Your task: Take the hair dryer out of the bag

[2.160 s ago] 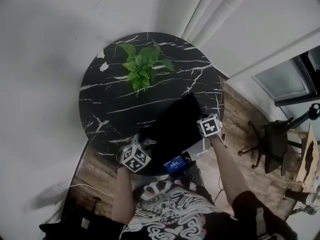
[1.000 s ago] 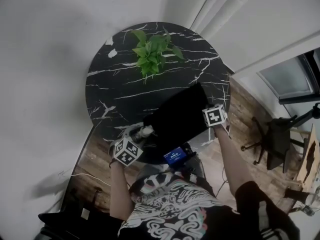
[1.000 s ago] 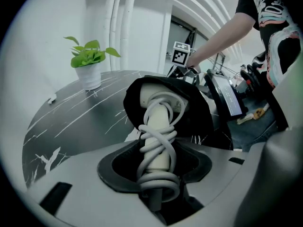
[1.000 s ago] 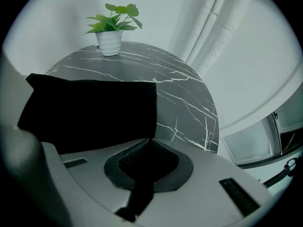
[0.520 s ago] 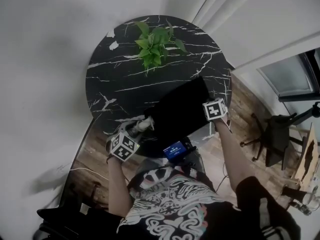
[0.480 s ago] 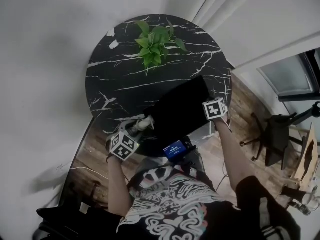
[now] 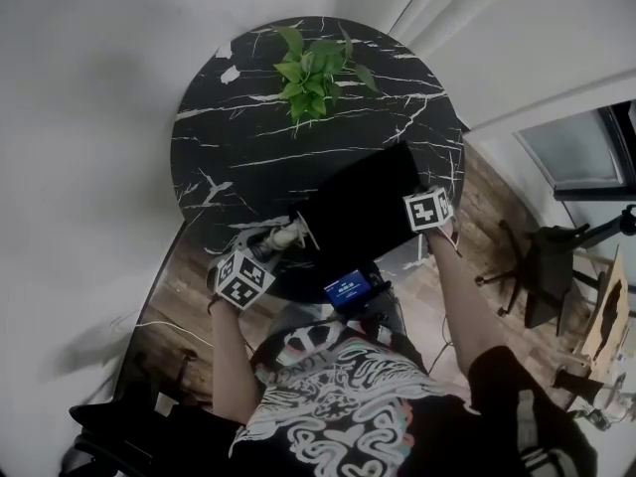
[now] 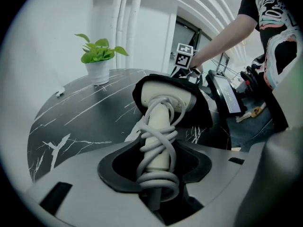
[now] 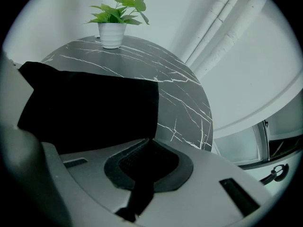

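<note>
A black fabric bag lies on the round black marble table, near its front edge. A white hair dryer, cord wound round its handle, sticks out of the bag's left mouth. In the left gripper view its handle runs between the jaws and its head still sits inside the bag's opening. My left gripper is shut on that handle. At the bag's right end, my right gripper is shut on a strip of the bag's fabric.
A potted green plant stands at the table's far side, and a small white scrap lies at the left rim. A device with a blue screen sits just below the front edge. A dark chair stands on the wooden floor to the right.
The left gripper has drawn slightly leftward with the dryer, and more of the white handle shows outside the bag. The right gripper keeps its hold at the bag's right end.
</note>
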Available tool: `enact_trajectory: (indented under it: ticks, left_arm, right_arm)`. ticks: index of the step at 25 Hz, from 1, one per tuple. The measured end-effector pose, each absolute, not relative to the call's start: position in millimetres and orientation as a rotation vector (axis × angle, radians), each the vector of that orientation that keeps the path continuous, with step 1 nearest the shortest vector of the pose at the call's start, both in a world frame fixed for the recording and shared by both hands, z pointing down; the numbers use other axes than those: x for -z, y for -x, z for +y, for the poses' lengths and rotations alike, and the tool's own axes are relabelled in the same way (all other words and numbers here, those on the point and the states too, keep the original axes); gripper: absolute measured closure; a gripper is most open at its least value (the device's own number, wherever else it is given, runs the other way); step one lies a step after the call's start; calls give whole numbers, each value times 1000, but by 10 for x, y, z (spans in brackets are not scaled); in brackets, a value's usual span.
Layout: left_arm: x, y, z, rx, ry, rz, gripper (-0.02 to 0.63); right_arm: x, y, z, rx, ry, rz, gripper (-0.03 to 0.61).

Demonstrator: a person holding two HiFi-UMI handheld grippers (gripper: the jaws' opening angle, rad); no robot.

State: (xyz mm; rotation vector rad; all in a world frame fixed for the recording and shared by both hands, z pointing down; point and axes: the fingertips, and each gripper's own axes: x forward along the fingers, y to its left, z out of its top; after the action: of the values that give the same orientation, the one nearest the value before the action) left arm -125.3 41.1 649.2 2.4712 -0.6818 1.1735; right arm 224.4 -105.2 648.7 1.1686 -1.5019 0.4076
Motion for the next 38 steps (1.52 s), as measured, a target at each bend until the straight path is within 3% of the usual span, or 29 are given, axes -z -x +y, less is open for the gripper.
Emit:
enact_trajectory:
  ticks: [5, 10, 38]
  left_arm:
    - [-6485, 1315, 419, -1179, -2462, -683, 410]
    - [-6488, 1327, 429, -1192, -2456, -672, 411]
    - [-6468, 587, -110, -1253, -2571, -473, 413]
  right_arm:
    - [-6489, -2250, -1054, -401, -1181, -1492, 554]
    - [-6580, -2356, -830, -628, -1199, -1485, 554]
    - [-6407, -3272, -891, -649, -1365, -1385, 552]
